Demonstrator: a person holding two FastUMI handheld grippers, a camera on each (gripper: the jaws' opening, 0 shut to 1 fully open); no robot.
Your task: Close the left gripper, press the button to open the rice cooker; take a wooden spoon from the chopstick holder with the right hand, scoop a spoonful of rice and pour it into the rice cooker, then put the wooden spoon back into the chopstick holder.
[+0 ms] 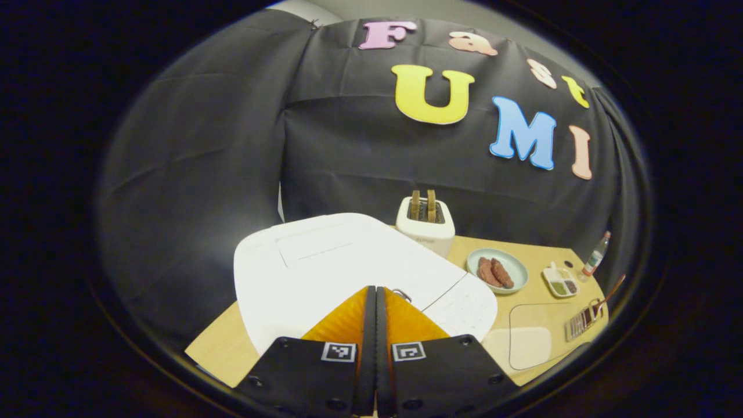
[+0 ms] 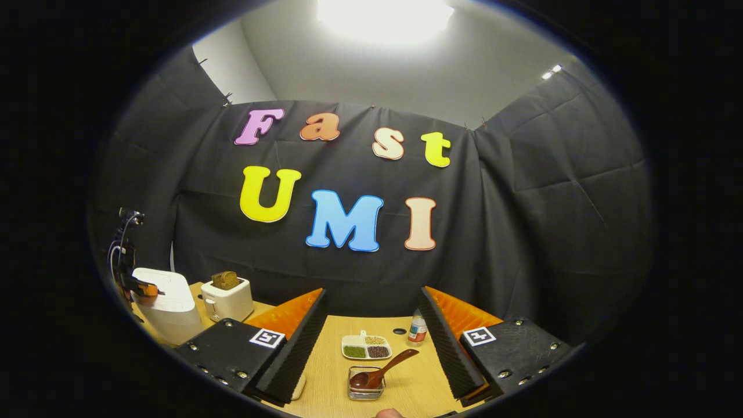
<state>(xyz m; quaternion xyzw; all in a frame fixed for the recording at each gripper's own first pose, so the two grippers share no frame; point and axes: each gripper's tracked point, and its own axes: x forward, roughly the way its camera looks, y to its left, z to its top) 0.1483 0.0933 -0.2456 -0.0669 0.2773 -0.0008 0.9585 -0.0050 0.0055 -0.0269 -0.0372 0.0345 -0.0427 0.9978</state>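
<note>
The white rice cooker point(image 1: 325, 267) stands with its lid down at the table's left. My left gripper point(image 1: 375, 290) is shut with nothing in it, its tips over the lid's front by a small metal latch point(image 1: 401, 295); whether they touch I cannot tell. The right gripper view shows that same left gripper point(image 2: 142, 288) on top of the rice cooker point(image 2: 165, 307). My right gripper point(image 2: 372, 292) is open and empty, raised over the table. Below and between its fingers a wooden spoon point(image 2: 388, 366) leans in the clear chopstick holder point(image 2: 365, 388). The left gripper view has the spoon point(image 1: 609, 293) and holder point(image 1: 582, 323) at far right.
A white toaster point(image 1: 425, 226) with bread stands behind the cooker. A pale plate point(image 1: 518, 273) holds two brown pieces. A divided dish of grains point(image 2: 367, 346) and a small bottle point(image 2: 415, 329) sit past the holder. A clear mat point(image 1: 540, 337) lies on the wooden table point(image 2: 331, 371).
</note>
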